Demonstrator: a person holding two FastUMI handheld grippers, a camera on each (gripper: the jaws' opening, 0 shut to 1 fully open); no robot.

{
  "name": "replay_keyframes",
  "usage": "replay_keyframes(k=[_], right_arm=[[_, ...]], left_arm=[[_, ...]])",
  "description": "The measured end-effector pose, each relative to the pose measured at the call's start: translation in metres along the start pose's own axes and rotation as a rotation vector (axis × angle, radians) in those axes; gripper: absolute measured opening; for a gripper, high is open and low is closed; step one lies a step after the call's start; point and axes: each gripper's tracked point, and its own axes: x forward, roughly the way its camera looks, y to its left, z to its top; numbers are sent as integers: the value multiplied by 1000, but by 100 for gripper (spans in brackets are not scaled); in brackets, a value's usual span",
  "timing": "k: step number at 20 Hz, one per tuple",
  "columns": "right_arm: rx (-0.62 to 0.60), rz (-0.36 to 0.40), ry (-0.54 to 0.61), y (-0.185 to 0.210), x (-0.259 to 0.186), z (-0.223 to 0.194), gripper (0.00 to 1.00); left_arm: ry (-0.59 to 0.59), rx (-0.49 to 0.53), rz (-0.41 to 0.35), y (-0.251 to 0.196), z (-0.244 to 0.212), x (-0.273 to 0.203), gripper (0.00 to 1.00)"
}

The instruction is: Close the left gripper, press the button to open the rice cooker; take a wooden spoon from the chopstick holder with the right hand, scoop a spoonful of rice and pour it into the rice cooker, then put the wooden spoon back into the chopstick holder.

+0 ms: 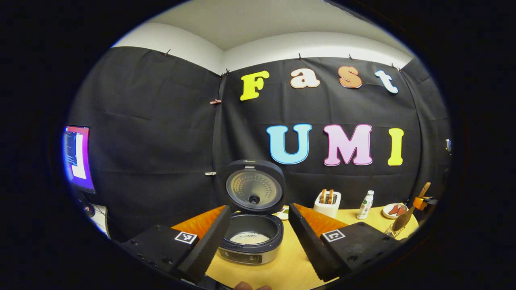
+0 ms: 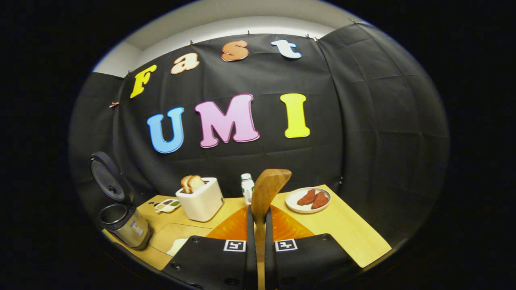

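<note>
Right gripper view: right hand-held gripper (image 2: 258, 225) clamped on wooden spoon (image 2: 267, 189), both fingers pressed to handle, bowl up and forward, long axis running along fingers. Rice cooker (image 2: 121, 225) stood lid-up at far left of desk (image 2: 342, 229), well apart from spoon. Left gripper view: left hand-held gripper (image 1: 258, 237) had fingers spread apart, empty, cooker just ahead between them, rice in pot. Spoon hung over wire holder (image 1: 393, 230) at right edge. Judgement: return to holder came next; right hand nearer.
</note>
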Motion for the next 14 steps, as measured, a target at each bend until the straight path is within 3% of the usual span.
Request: replay_keyframes(k=[3, 7, 11, 12, 14], right_arm=[[-9, 70, 20, 64, 7, -10, 11], [-44, 108, 84, 133, 32, -48, 11], [-55, 58, 144, 164, 59, -88, 11], [-56, 42, 158, 169, 66, -98, 16], [-59, 10, 186, 177, 79, -119, 12]], left_arm=[[9, -2, -13, 21, -2, 12, 97], [2, 35, -44, 49, -4, 27, 97], [18, 41, -75, 79, -13, 44, 97], [27, 35, -79, 87, -16, 48, 97], [45, 31, -84, 101, -24, 57, 97]])
